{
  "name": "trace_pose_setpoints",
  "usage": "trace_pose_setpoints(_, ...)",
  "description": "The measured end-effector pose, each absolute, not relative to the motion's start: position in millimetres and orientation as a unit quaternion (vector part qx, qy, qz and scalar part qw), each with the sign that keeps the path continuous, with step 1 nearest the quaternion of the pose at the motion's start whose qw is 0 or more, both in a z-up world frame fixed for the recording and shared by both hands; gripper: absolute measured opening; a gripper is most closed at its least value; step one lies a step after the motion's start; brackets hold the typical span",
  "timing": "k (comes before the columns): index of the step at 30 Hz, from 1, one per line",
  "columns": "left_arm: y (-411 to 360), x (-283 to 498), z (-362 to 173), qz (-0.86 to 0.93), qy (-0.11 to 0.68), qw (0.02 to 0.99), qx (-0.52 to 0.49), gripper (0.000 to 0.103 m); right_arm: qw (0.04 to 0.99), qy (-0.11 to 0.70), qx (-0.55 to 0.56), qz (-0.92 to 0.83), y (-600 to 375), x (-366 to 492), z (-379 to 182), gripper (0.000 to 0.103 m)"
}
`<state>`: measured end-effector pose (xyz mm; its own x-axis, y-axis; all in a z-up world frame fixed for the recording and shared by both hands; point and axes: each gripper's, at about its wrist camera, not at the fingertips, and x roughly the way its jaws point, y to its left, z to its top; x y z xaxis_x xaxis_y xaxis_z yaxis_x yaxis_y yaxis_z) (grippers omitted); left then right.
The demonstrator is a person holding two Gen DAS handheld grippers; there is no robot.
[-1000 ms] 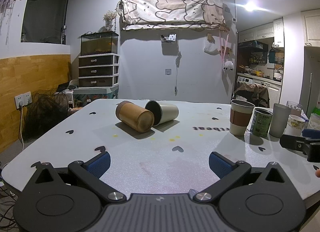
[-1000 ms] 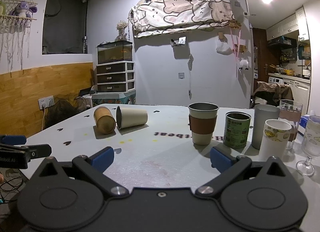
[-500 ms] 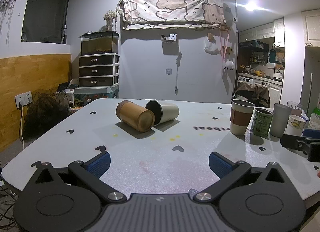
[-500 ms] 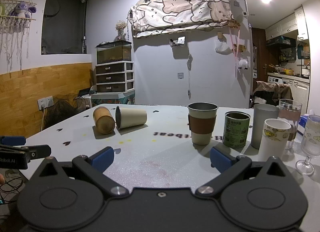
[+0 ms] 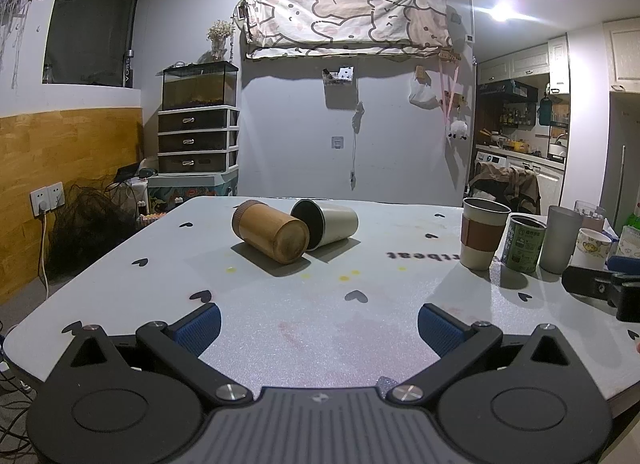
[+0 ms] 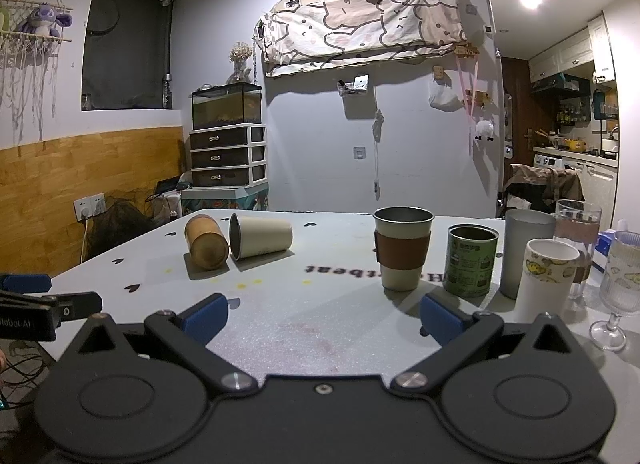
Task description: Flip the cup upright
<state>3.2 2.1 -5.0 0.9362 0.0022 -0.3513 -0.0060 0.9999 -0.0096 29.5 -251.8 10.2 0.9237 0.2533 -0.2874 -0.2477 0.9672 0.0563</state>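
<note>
Two cups lie on their sides, touching, on the white table (image 5: 280, 304): a brown wooden cup (image 5: 270, 237) and a cream metal cup (image 5: 326, 223) with its dark mouth facing me. In the right wrist view the wooden cup (image 6: 205, 246) and the cream cup (image 6: 260, 236) lie at the far left. My left gripper (image 5: 319, 326) is open and empty, well short of the cups. My right gripper (image 6: 322, 314) is open and empty near the table's front; it also shows at the right edge of the left wrist view (image 5: 600, 288).
Upright at the right stand a sleeved cup (image 6: 403, 253), a green tin (image 6: 471, 260), a grey tumbler (image 6: 526, 252), a white cartoon cup (image 6: 546, 282), a glass (image 6: 578, 232) and a stemmed glass (image 6: 618, 284). The left gripper's tip (image 6: 48, 302) shows at left.
Both views have shifted very slightly; the cups have not moved and both grippers stay open.
</note>
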Motion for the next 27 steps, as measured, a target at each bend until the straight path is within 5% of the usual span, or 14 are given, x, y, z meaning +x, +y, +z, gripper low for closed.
trace_pose_setpoints(27,4.9,5.8,-6.9,0.005,0.179,0.984,-0.007,0.103,0.981,0.147,0.008,0.127,-250.8,28.2,10.4,0.103)
